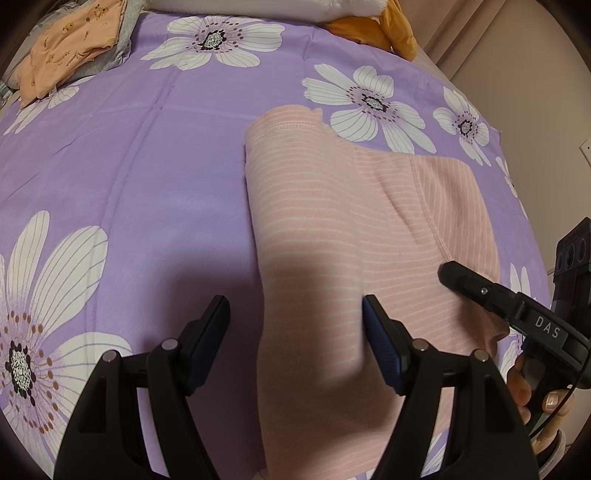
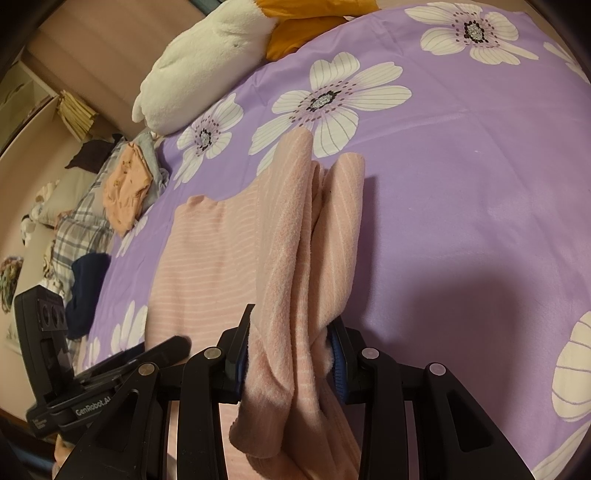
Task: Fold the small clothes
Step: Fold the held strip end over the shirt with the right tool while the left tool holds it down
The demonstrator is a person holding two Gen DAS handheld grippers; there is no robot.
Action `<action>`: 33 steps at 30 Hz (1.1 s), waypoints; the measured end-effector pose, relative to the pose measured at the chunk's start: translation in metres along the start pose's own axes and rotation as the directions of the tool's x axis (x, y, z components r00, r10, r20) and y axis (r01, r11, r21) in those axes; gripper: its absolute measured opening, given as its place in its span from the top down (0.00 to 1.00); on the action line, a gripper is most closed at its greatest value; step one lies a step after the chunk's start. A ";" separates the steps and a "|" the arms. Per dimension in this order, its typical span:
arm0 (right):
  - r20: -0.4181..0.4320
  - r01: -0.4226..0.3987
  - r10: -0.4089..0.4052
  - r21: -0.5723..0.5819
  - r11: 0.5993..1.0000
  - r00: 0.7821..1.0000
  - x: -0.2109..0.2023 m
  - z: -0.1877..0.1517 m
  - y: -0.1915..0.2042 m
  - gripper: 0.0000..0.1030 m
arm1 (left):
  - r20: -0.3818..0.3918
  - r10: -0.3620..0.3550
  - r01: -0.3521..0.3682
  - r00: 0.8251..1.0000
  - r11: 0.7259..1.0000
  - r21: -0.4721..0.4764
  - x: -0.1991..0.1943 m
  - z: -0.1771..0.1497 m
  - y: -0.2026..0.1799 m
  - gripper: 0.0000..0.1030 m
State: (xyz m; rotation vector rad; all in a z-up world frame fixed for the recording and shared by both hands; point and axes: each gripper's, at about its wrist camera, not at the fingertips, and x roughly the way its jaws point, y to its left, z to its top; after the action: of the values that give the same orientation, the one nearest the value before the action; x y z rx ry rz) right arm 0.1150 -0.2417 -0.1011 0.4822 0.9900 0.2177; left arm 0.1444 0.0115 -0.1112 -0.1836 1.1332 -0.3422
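A pink garment with thin white stripes [image 1: 314, 206] lies flat on the purple flowered bedspread [image 1: 147, 166]. My left gripper [image 1: 295, 306] hovers open over the garment's near left edge, with one finger above the bedspread, the other above the cloth, and nothing pinched. In the right wrist view my right gripper [image 2: 293, 321] is shut on a bunched fold of the same garment [image 2: 295, 240], lifted off the flat part [image 2: 207, 258]. The held cloth hangs down between the fingers. A finger of the right gripper [image 1: 465, 280] shows at the right of the left wrist view, with a hand behind it.
Folded orange printed clothes [image 1: 70, 48] lie on grey cloth at the bed's far corner. Plaid and navy clothes [image 2: 74, 229] are heaped beside them. A white plush toy [image 2: 207, 66] and orange fabric [image 1: 384, 29] sit at the head of the bed. The bed's edge runs along a wall.
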 end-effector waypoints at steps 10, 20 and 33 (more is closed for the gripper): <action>0.003 -0.001 0.001 0.005 1.000 1.000 -0.002 0.001 -0.002 0.67 | 0.000 0.001 -0.001 1.000 1.000 0.001 -0.001 -0.001 0.000 0.28; 0.005 0.003 -0.003 0.009 1.000 1.000 -0.004 0.002 -0.003 0.67 | 0.000 0.003 -0.003 1.000 1.000 0.002 -0.001 -0.001 -0.002 0.28; 0.006 0.005 -0.005 0.006 1.000 1.000 -0.005 0.003 -0.004 0.67 | 0.003 0.018 -0.018 1.000 1.000 0.011 -0.012 -0.009 0.002 0.28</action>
State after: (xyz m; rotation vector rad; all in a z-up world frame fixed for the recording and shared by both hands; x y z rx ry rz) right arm 0.1145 -0.2479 -0.0980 0.4855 0.9858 0.2087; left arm 0.1319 0.0182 -0.1059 -0.1646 1.1288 -0.3322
